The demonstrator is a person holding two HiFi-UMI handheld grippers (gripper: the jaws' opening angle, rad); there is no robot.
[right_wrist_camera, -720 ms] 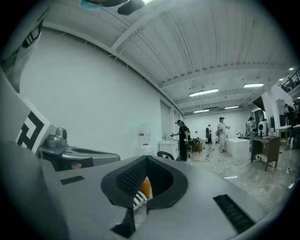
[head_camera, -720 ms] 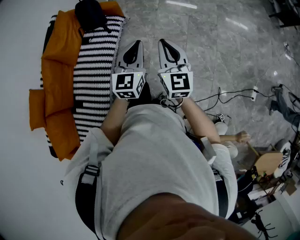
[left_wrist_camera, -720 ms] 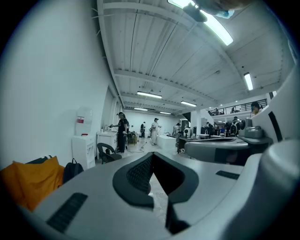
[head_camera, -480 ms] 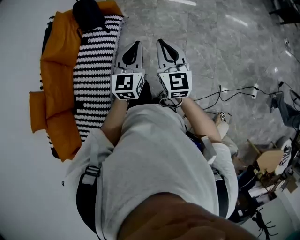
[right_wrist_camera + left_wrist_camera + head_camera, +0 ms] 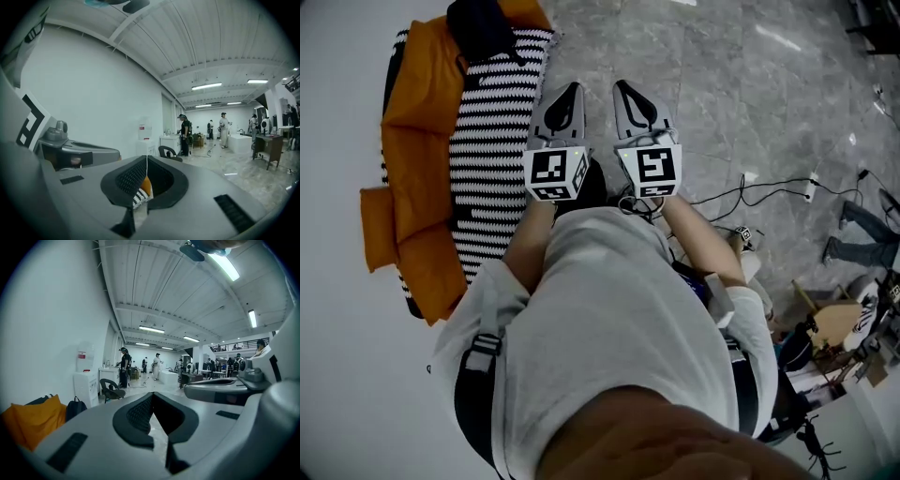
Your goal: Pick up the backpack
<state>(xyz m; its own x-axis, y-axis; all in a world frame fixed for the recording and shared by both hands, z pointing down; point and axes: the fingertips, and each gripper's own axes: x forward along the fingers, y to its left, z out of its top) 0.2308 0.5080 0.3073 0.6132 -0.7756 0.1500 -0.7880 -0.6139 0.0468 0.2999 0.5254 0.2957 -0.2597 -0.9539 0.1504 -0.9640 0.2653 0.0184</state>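
The black backpack (image 5: 478, 23) lies at the far end of a sofa with orange cushions (image 5: 417, 122) and a black-and-white striped cover (image 5: 492, 141). In the left gripper view the backpack (image 5: 75, 408) stands small beside an orange cushion (image 5: 33, 420), well ahead and to the left. My left gripper (image 5: 569, 89) and right gripper (image 5: 623, 87) are held side by side in front of the person's chest, over the marble floor next to the sofa. Both are shut and hold nothing. Neither touches the backpack.
Black cables (image 5: 750, 192) and a power strip (image 5: 811, 183) lie on the floor to the right. Clutter and a wooden stool (image 5: 839, 323) fill the lower right. A water dispenser (image 5: 86, 385), an office chair (image 5: 110, 389) and several people stand farther down the hall.
Both grippers stay shut and side by side. The head view has shifted slightly. A person who was low at the right has moved off toward the right edge.
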